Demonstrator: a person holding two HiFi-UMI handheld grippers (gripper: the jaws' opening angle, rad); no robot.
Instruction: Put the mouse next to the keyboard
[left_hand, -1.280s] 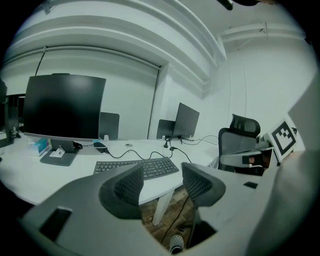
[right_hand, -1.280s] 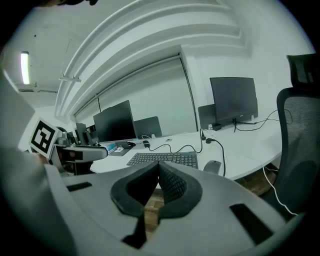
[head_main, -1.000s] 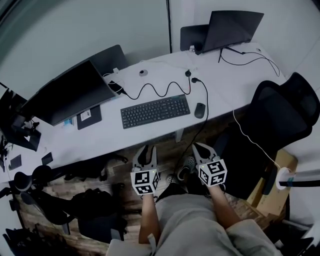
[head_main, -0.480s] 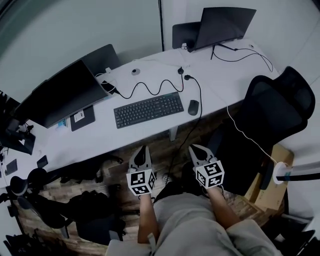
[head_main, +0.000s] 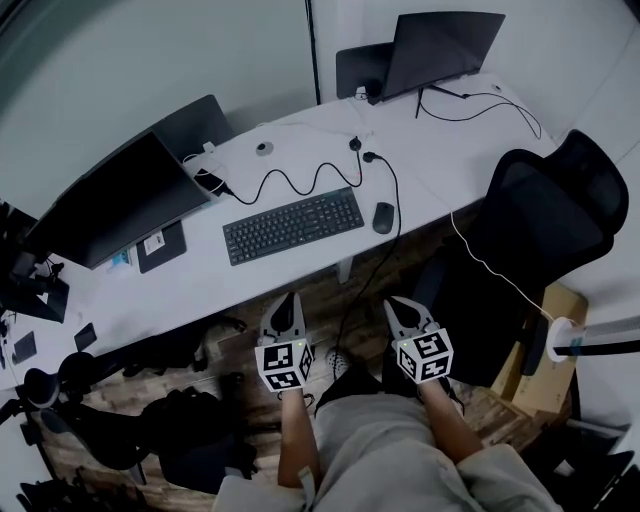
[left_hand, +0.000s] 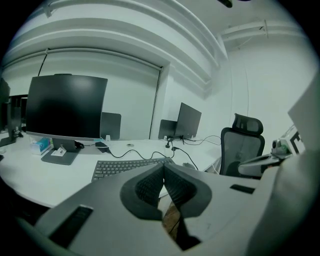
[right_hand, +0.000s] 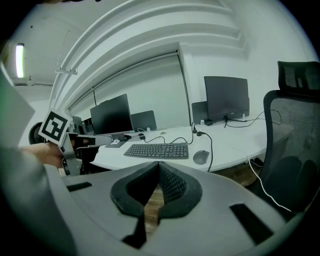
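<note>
**Both claws clenched and empty, mouse already beside the keyboard**

Since the earlier frame the left gripper (head_main: 287, 302) has just been closing its jaws: they stood apart then and now meet tip to tip, with nothing between them. Both grippers otherwise hang much where they were, on the near side of the desk (head_main: 200, 275), over the wooden floor.

The desk runs left to right across the far part of the scene. A large dark monitor (head_main: 110, 200) stands at its left, and a black office chair (head_main: 545, 215) stands off its right end. The keyboard (head_main: 292, 225) lies in the middle with its long axis left to right. The mouse (head_main: 383, 217) sits just beside the keyboard's right end, apart from it by a narrow strip of desk, and its long axis runs near to far. A black cable (head_main: 399, 205) passes just right of the mouse and drops over the near edge.

The right gripper (head_main: 397, 304) is clenched too, and its own view shows bare pads pressed together. Of the two it is the nearer to the mouse, which lies almost straight ahead of it, farther off and up on the desk. The left gripper faces the keyboard instead. Judging by the layout, the mouse already lies where the task wants it.
</note>
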